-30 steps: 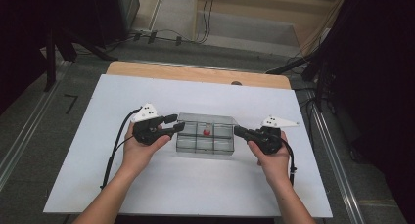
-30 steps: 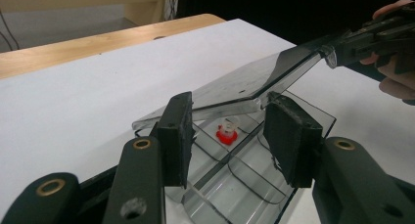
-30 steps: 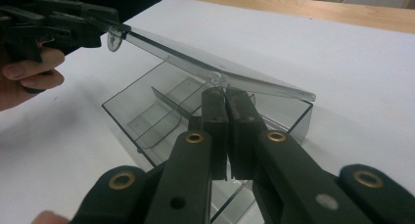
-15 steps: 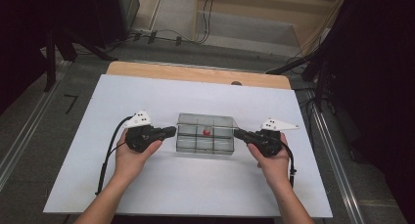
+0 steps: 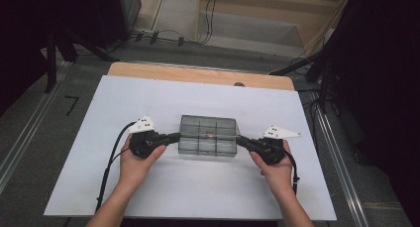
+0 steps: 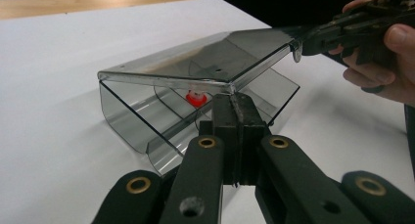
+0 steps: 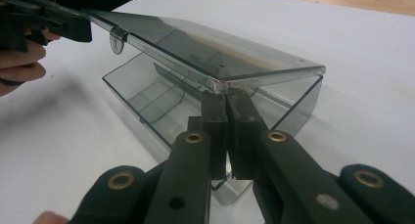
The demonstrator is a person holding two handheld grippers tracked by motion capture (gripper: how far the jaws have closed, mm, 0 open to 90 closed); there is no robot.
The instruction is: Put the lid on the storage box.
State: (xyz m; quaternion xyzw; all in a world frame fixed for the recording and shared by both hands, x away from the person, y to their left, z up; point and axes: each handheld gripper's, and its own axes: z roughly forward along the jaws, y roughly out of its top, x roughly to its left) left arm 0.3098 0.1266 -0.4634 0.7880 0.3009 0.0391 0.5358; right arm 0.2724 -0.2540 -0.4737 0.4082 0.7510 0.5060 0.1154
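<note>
Two handheld grippers pinch the lid of a clear compartment box to open it.

High view: the box (image 5: 208, 136) sits mid-table (image 5: 148, 98), left gripper (image 5: 174, 137) and right gripper (image 5: 241, 140) at its ends. Left gripper view: jaws, just closed, clamp the raised lid (image 6: 205, 55) over a red piece (image 6: 195, 98). Right gripper view: jaws clamped on the lid's other corner. Next, probably lift both evenly.

Your way across the middle is blocked: the smoky clear plastic compartment box (image 5: 208, 141) sits there, its hinged lid (image 6: 215, 55) propped up over the tray. Your left gripper (image 5: 174, 137) and right gripper (image 5: 241, 141) close off both its ends. All around, the flat white tabletop (image 5: 148, 98) lies wide open.
</note>
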